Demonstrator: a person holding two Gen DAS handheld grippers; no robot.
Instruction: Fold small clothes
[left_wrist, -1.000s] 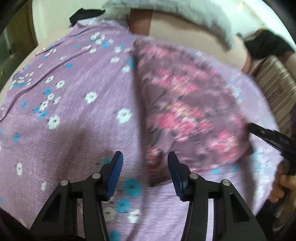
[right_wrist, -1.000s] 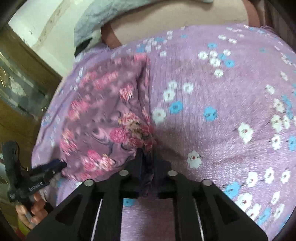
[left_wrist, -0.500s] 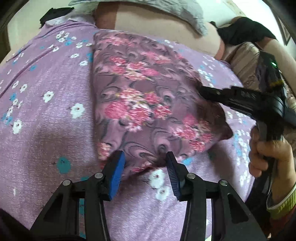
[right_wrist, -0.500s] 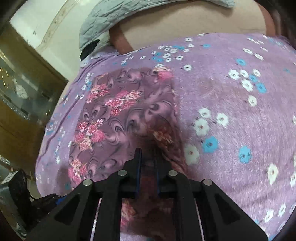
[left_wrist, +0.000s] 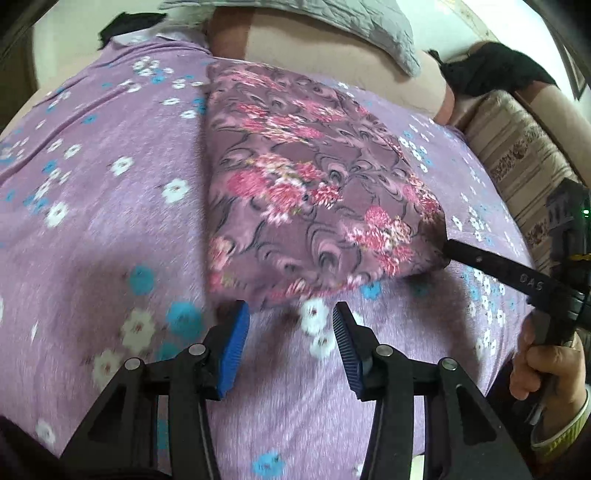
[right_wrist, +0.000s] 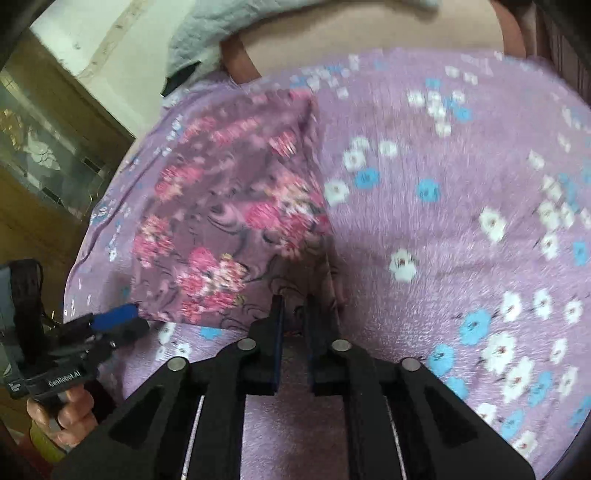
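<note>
On the purple flowered bedspread (left_wrist: 92, 221) lies the floral garment (left_wrist: 303, 192), a compact rectangle with its near edge just ahead of the left gripper (left_wrist: 290, 334). A second ago that gripper stood beside the garment's left corner; it has since swung across, and its blue-padded fingers (left_wrist: 232, 343) stay spread wide and empty, straddling bare bedspread just short of the garment's hem. The right gripper (right_wrist: 293, 306) has kept its fingers pinched on the garment's near right corner throughout. The left looks lined up to take the near edge next, probably for another fold. Beyond the garment, a grey quilted pillow (left_wrist: 332, 18) rests on a tan bolster; a striped cushion (left_wrist: 517, 155) sits to the garment's right.
</note>
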